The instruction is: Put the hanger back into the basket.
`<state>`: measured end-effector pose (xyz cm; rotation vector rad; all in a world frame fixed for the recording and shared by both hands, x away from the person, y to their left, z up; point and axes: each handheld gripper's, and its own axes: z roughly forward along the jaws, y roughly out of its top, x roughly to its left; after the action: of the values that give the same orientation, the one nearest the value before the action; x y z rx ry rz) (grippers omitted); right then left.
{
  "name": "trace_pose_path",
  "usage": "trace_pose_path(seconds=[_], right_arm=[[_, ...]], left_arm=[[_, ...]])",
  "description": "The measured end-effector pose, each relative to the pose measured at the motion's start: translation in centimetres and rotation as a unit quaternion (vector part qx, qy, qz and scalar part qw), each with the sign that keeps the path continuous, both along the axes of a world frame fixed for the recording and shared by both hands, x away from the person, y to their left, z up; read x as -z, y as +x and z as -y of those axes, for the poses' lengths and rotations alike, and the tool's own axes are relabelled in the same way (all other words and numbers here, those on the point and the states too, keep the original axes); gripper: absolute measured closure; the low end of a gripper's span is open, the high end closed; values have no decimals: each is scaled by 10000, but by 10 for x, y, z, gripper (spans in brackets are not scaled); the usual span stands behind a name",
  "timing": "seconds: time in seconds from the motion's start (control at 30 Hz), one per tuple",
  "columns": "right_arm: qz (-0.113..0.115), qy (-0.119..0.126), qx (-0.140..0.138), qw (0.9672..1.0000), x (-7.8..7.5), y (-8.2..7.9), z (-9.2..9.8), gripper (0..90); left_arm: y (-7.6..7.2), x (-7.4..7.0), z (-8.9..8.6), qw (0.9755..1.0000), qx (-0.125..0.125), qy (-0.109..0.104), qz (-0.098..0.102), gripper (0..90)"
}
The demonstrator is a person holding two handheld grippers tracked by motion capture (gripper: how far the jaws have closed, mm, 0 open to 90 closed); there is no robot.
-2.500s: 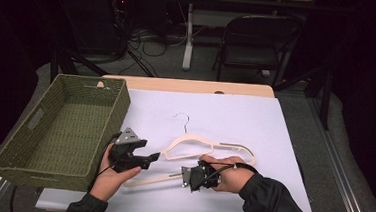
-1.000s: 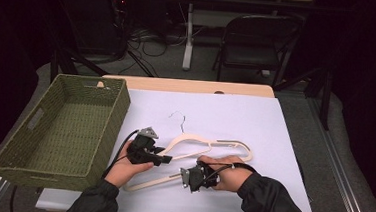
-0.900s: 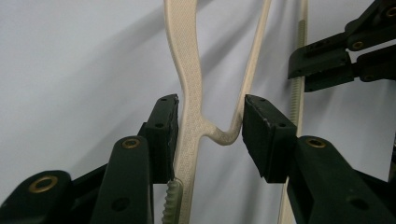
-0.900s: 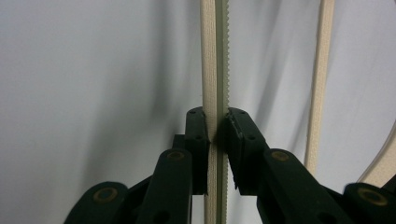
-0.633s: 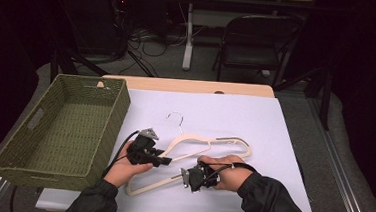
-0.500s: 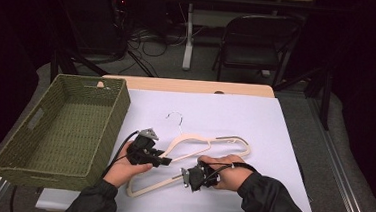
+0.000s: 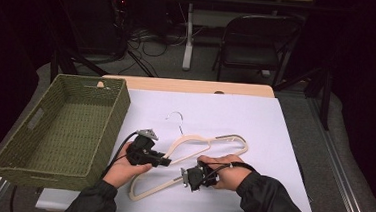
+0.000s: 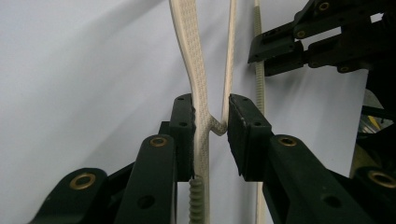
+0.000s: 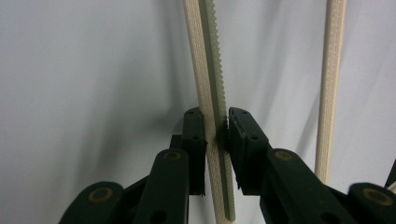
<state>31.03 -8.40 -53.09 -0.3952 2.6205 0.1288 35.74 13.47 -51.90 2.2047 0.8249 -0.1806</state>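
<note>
A: Where was our cream hanger (image 7: 192, 161)?

B: Flat on the white table cover (image 7: 255, 125), right of the woven basket (image 7: 59, 127).

A: And our grippers?

B: We had the left gripper (image 7: 164, 161) closing on its shoulder notch, both pads touching. The right gripper (image 7: 183, 176) was clamped on its ribbed bar.

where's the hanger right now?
High view: the cream hanger lies on the white sheet, right of the green basket, near the table's front edge. The left gripper and right gripper each clamp its lower-left end.
</note>
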Motion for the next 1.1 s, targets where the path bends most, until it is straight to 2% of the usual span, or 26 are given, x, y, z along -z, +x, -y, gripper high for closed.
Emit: trace_pose_path(seconds=[0.3,0.37,0.57,0.67,0.7,0.77,1.0,1.1], right_arm=[[-30,-34,9,10000,2,0,-1,773],[-51,-41,7,10000,2,0,0,774],[-105,-18,22,9999,2,2,0,773],[-121,-32,15,9999,3,2,0,773],[-151,-130,60,9998,1,2,-1,773],[-174,-38,31,9998,3,3,0,772],[-264,-104,52,9996,2,3,0,771],[-250,12,59,9997,1,4,1,762]], left_arm=[[0,-1,-2,9998,58,-146,-116,778],[1,-1,-3,9994,78,-254,-199,794],[3,0,-5,9988,96,-354,-313,813],[5,1,-7,9969,161,-580,-497,839],[6,1,-8,9956,237,-695,-583,849],[6,2,-9,9943,285,-806,-638,863],[5,2,-9,9919,360,-968,-742,874],[5,1,-10,9916,364,-1002,-728,875]])
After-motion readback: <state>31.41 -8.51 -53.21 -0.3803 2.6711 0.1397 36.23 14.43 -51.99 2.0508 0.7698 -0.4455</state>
